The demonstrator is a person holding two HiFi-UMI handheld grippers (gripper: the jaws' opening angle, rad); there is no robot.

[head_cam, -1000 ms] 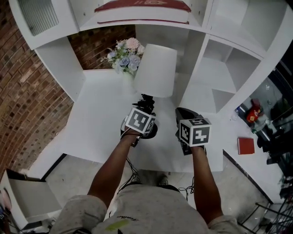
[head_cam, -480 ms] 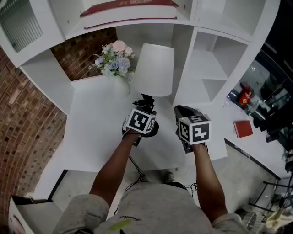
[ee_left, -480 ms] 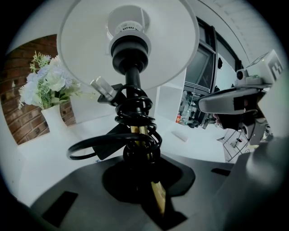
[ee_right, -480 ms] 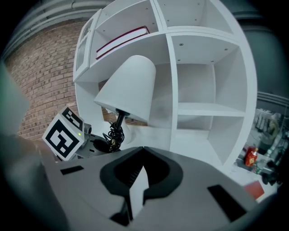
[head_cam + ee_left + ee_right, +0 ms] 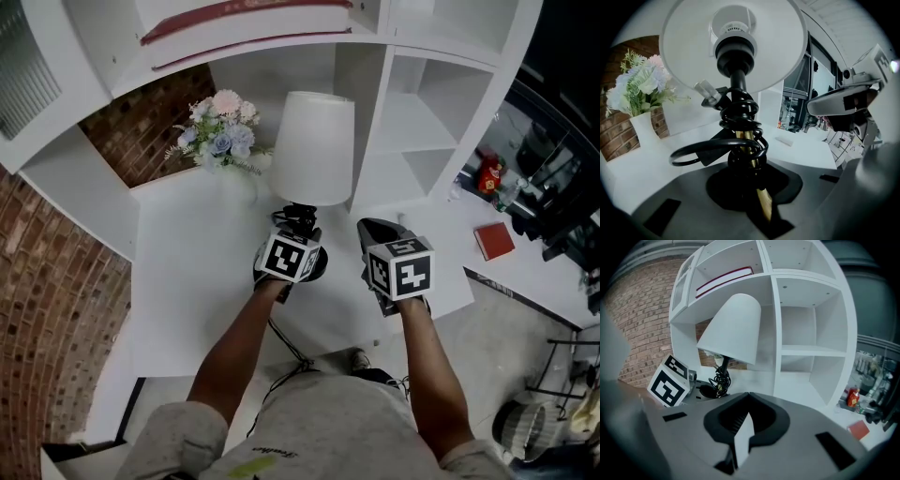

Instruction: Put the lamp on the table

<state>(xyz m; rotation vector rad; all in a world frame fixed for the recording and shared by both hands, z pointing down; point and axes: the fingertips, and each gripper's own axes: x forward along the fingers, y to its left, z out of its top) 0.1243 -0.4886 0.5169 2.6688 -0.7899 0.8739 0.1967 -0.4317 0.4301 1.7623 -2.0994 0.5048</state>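
The left gripper (image 5: 746, 165) is clenched on the slim brass stem of the lamp (image 5: 316, 157), a table lamp with a white tapered shade, a black base and a black cord (image 5: 736, 123) coiled round the stem. The lamp stands upright over the middle of the white desk (image 5: 187, 272). Its base sits low at the desk top, but whether it touches cannot be told. The right gripper (image 5: 748, 396), just right of the lamp and apart from it, has its jaws closed together on nothing. A white vase of pale flowers (image 5: 217, 139) stands at the far left of the desk. A red book (image 5: 494, 241) lies well to the right.
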